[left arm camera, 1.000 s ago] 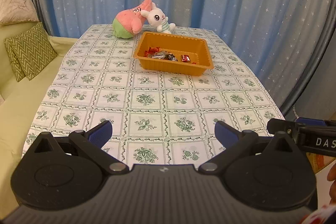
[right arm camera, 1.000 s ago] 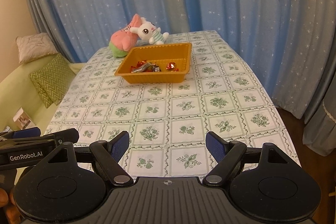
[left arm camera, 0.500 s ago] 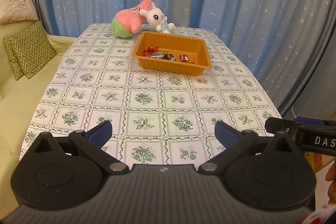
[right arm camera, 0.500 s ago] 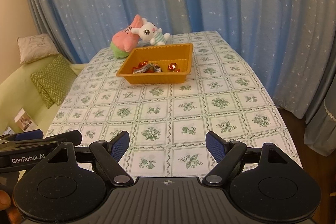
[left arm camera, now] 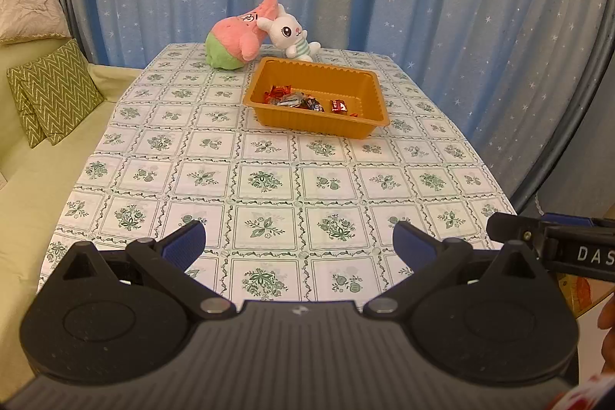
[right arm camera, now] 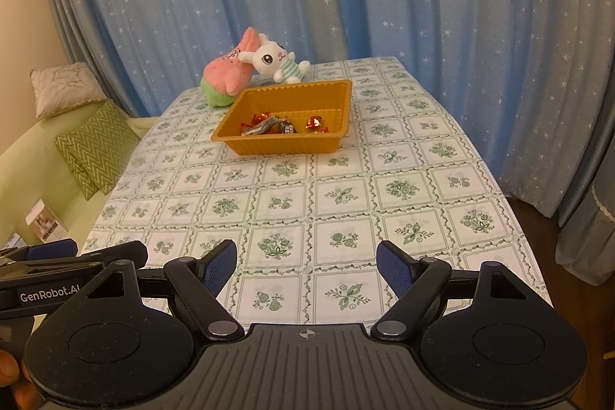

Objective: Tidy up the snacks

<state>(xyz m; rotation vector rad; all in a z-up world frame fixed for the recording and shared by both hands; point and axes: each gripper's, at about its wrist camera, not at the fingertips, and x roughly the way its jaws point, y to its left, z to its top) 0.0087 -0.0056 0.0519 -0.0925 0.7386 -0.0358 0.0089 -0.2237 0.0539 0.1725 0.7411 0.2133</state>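
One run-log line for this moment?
left gripper: open, empty | right gripper: open, empty | wrapped snacks: inside orange plastic tray | tablecloth: no loose snacks

Small red and silver foil-wrapped snacks [left arm camera: 303, 100] lie clustered inside an orange rectangular plastic tray [left arm camera: 292, 120], along its near wall.

The left gripper [left arm camera: 299, 244] points forward and downward, its two blue-padded fingers [left arm camera: 183, 244] spread wide with nothing between them. The right gripper [right arm camera: 306, 269] sits beside it at a like tilt, its fingers [right arm camera: 220, 268] also well apart and empty. Each gripper's tip shows at the edge of the other's view. Part of a hand [left arm camera: 608, 329] shows at the lower right edge of the left view.
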